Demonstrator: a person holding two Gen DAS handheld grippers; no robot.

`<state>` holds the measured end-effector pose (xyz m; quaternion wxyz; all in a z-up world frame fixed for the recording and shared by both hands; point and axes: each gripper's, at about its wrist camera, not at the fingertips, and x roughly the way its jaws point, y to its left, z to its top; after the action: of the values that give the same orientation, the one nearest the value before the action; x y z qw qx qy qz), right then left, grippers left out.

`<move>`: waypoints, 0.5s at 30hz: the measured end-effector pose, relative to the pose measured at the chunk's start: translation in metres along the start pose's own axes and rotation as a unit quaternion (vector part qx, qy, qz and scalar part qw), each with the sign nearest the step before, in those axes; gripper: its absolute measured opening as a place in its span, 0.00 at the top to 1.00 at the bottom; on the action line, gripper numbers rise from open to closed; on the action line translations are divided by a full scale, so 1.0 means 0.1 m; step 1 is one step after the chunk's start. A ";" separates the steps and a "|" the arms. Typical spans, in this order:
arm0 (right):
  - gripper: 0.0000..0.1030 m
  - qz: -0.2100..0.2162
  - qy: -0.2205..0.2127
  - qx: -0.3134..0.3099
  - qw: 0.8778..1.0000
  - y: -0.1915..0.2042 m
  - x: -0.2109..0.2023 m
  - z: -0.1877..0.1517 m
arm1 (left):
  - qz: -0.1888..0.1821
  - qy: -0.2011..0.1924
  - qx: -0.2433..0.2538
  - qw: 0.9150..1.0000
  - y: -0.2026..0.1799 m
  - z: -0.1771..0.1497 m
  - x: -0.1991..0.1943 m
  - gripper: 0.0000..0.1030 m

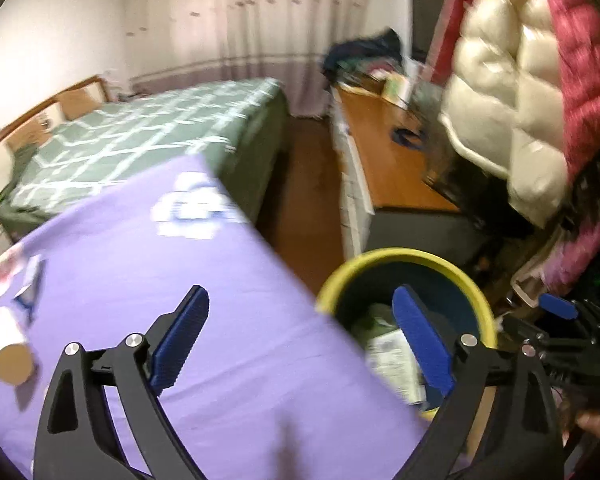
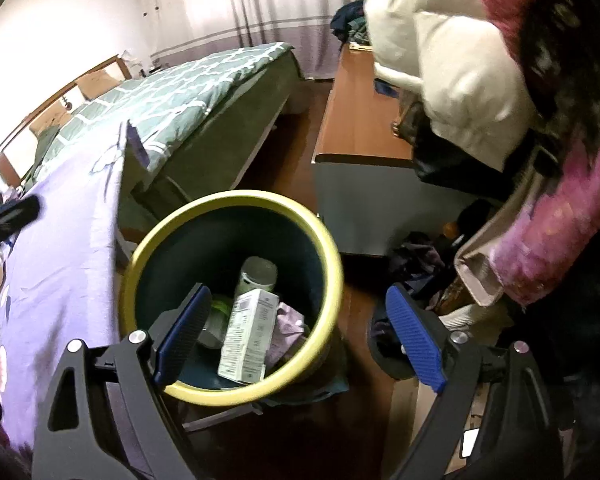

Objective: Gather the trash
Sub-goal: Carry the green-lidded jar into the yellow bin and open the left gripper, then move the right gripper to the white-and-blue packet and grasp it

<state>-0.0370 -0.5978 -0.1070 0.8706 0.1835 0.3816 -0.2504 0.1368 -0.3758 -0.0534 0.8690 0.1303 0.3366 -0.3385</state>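
A dark bin with a yellow rim (image 2: 236, 198) stands on the floor beside a table draped in purple cloth (image 2: 60, 240). Inside lie a white box (image 2: 248, 336), a grey-green can (image 2: 258, 274) and a crumpled purple scrap (image 2: 288, 324). My right gripper (image 2: 300, 300) hangs open above the bin's mouth, holding nothing. My left gripper (image 1: 300, 304) is open and empty over the edge of the cloth (image 1: 140, 280), with the bin's rim (image 1: 404, 256) and the box (image 1: 392, 356) to its right. A cardboard tube (image 1: 8, 348) and paper scraps (image 1: 4, 276) lie on the cloth at far left.
A bed with a green checked cover (image 1: 148, 136) stands beyond the table. A long wooden-topped cabinet (image 1: 384, 160) runs along the right, with a strip of wood floor between. White and pink padded coats (image 2: 460, 72) hang at right, above clothes heaped on the floor (image 2: 420, 264).
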 end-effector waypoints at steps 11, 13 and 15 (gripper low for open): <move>0.18 0.039 0.012 -0.076 0.996 0.99 0.13 0.24 | 0.160 -0.058 -0.131 0.977 1.97 -0.53 -0.85 0.08; 0.18 0.053 0.015 -0.091 0.994 1.24 0.18 0.30 | 0.186 -0.063 -0.152 0.969 2.30 -0.64 -0.94 0.08; 0.18 0.068 0.018 -0.110 0.991 1.55 0.23 0.38 | 0.210 -0.064 -0.178 0.959 2.66 -0.77 -1.02 0.08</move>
<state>0.0872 -0.4984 -0.0800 0.8934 0.1163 0.4093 -0.1439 0.2231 -0.0935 -0.0425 0.9493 0.0196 0.3004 -0.0906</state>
